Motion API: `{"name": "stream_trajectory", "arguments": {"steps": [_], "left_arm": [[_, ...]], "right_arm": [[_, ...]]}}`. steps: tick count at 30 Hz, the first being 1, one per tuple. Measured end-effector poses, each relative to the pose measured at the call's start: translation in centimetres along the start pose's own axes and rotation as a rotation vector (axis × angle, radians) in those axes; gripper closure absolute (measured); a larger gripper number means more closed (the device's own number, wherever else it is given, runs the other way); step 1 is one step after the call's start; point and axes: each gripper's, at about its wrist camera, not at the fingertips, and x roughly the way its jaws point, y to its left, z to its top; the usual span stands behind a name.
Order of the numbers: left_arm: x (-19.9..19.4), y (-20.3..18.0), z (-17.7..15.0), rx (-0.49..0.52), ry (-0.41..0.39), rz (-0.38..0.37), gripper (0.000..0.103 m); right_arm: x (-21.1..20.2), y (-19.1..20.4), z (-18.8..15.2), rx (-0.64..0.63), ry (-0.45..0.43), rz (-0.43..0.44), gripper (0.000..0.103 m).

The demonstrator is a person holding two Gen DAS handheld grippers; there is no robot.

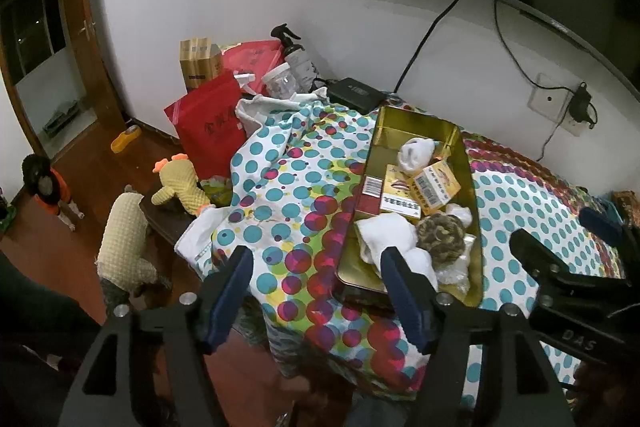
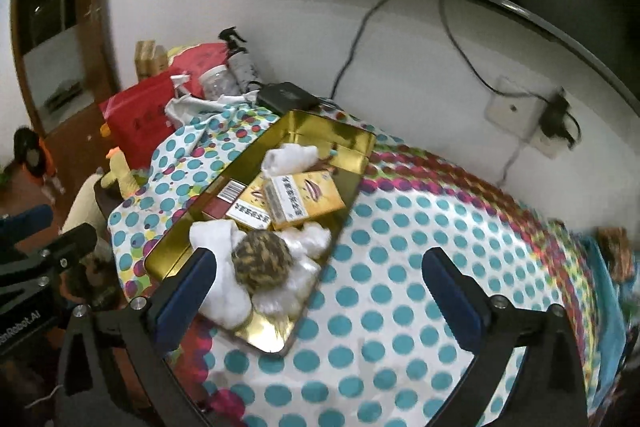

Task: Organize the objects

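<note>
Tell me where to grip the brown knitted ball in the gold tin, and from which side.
Take the brown knitted ball across its widest middle, coming from above. It sits proud on white cloth near the gold tin's front end, so its top and sides are exposed, while the tin wall probably blocks a low sideways approach. The right gripper, open, looks nearest.

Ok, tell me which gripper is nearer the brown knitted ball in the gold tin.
Left gripper: one finger is beside the brown knitted ball. Right gripper straddles the bare cloth beside it.
</note>
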Motion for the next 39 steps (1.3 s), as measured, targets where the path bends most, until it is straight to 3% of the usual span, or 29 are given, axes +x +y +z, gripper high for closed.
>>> {"name": "stream_trajectory", "arguments": {"steps": [19,29,39], "left_arm": [[-3.5,-5.1,-2.0,0.073,0.07,-0.012,0.027],[-4.3,-7.4,-3.7,0.129,0.11,-0.045,0.027],[-6.5,-6.9,-4.2,0.144,0.095,-0.04,0.027]], "right_arm": [[-9.2,-5.2,-3.0,0.15,-0.022,-0.047,0.0],[-10.9,-6.8,-3.6,0.212,-0.039,-0.09,0.0],[-11.7,-6.5,-5.0,0.253,0.021,-0.108,0.0]]}}
